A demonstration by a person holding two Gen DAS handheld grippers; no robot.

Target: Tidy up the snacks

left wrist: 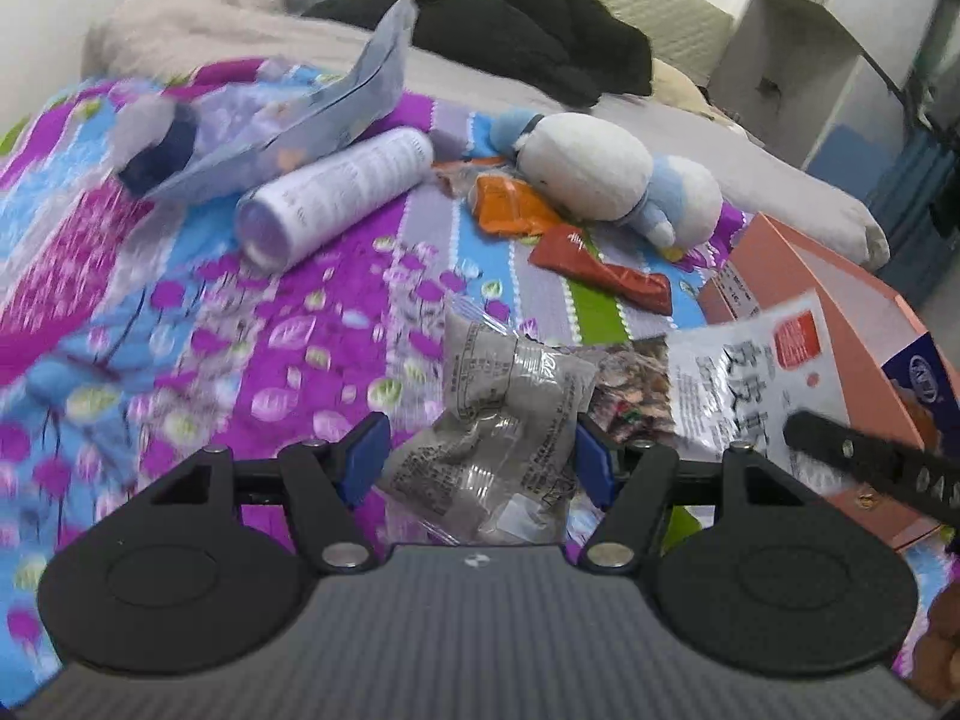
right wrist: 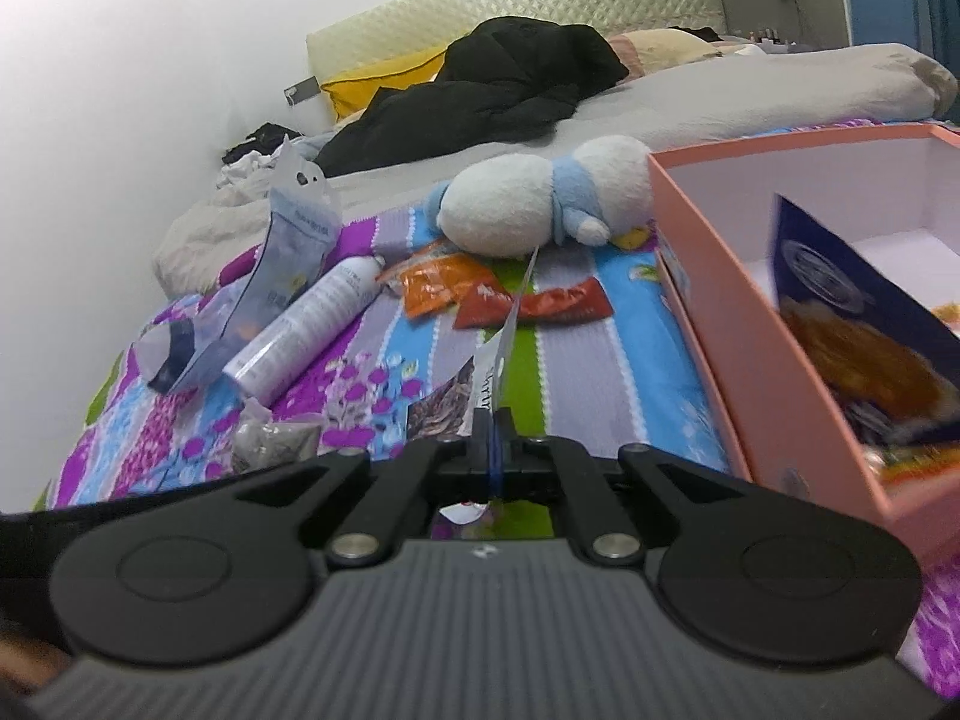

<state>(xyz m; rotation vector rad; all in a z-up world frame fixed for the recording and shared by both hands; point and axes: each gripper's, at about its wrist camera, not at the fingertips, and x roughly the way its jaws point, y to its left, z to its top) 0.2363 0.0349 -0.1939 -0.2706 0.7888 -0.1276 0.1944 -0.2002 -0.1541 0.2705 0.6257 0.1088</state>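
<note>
Left wrist view, left to right. Far left ahead of the left gripper (left wrist: 480, 450): a blurred blue pouch (left wrist: 336, 108) leans over a white spray can (left wrist: 336, 198) lying on its side on the floral bedspread (left wrist: 180, 330); a bare stretch of bedspread lies between these and the left finger. Left gripper fingers (left wrist: 366, 450) are spread, with a crumpled grey clear-wrapped snack pack (left wrist: 498, 438) sitting between them; contact with the pads is not clear. Ahead of the pack: an orange packet (left wrist: 510, 204) and a red packet (left wrist: 600, 264), both flat, just in front of a white-and-blue plush toy (left wrist: 606, 174). To the right: a white printed snack bag (left wrist: 756, 372) is held up edge-near the pink box (left wrist: 840, 300), with the right gripper's black finger crossing it at the frame's right edge.

Right wrist view. The right gripper (right wrist: 495, 450) is pressed together, pinching the white printed snack bag (right wrist: 504, 348) edge-on, so the bag sticks straight ahead as a thin sheet. Left of it are the spray can (right wrist: 300, 330) and pouch (right wrist: 288, 264), and the grey pack (right wrist: 270, 444) is near the left finger. Striped bedspread lies ahead of the bag's tip up to the red packet (right wrist: 540, 306). Right: the pink box (right wrist: 750, 312), open top, near wall just beside the gripper, a dark blue snack box (right wrist: 852, 312) tilted inside.
</note>
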